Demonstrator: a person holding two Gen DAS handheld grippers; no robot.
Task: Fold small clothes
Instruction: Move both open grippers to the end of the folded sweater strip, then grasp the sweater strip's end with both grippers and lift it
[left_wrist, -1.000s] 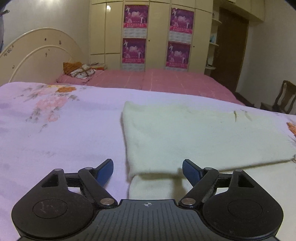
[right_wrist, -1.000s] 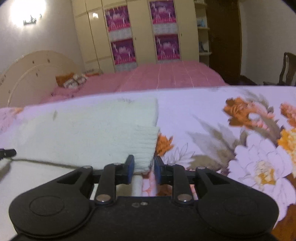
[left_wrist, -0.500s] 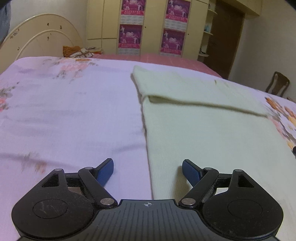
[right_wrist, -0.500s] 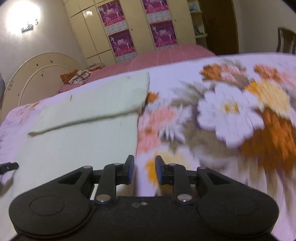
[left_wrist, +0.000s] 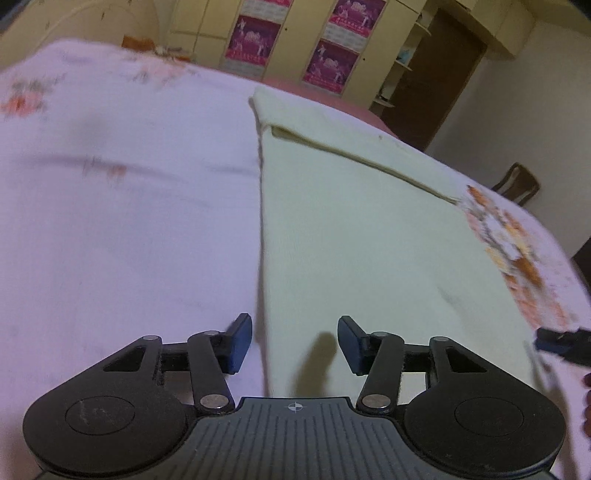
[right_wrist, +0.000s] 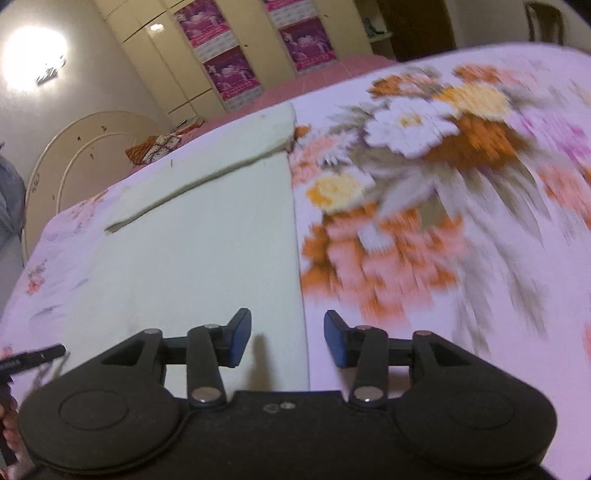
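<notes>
A cream knitted garment (left_wrist: 369, 236) lies flat on the floral bedsheet (left_wrist: 129, 221), its far part folded over toward me with the fold's edge running across. It also shows in the right wrist view (right_wrist: 207, 251). My left gripper (left_wrist: 294, 343) is open and empty, straddling the garment's near left edge. My right gripper (right_wrist: 287, 341) is open and empty, straddling the garment's near right edge. The right gripper's tip (left_wrist: 557, 341) shows at the right of the left wrist view.
The sheet has large orange and white flowers (right_wrist: 424, 155) right of the garment. Behind are a pink bed (right_wrist: 325, 70), a curved headboard (right_wrist: 85, 140), wardrobes with purple posters (left_wrist: 332, 70), a dark door (left_wrist: 439, 74) and a wooden chair (left_wrist: 517, 184).
My right gripper let go of the folded part and opened. Both grippers drew back toward the garment's near end and now look down along its side edges.
</notes>
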